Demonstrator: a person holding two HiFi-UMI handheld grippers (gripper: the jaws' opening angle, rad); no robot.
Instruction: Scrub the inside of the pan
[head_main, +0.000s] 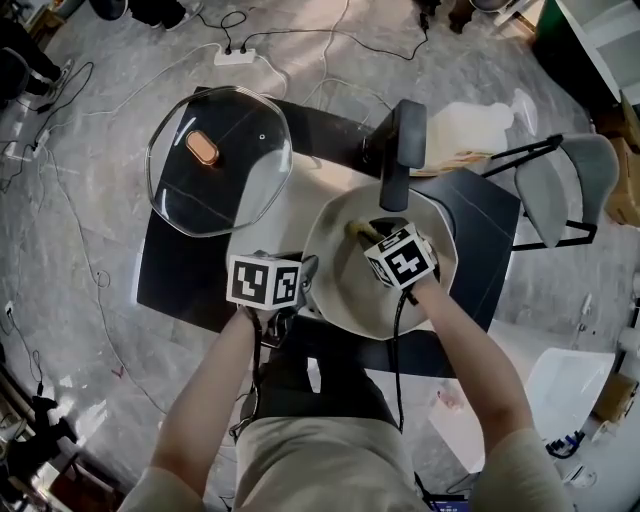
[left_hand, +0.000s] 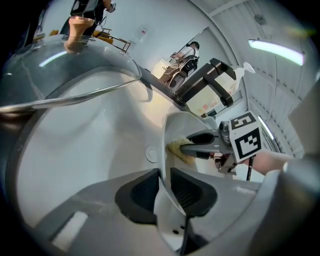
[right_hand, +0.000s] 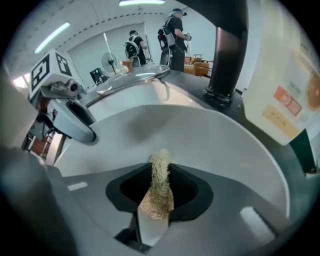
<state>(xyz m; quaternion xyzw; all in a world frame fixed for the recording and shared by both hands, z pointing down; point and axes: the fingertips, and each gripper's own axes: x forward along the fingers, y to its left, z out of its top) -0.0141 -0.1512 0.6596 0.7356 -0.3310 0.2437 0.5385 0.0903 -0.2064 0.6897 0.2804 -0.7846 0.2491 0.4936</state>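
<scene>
Left gripper (left_hand: 165, 187) clamped on the near rim of the pan (head_main: 330, 305), thin wall between the pads. Right gripper (right_hand: 160, 187) clenched on a tan, fibrous scrubber (right_hand: 159, 182), tip inside the pan at its smooth white inner wall. Pan is round and glossy, on a dark table (head_main: 180, 275). Black handle (head_main: 400, 150) on far side. Domed glass lid (head_main: 220, 165) with a copper-coloured knob (head_main: 202, 148) sits far left.
</scene>
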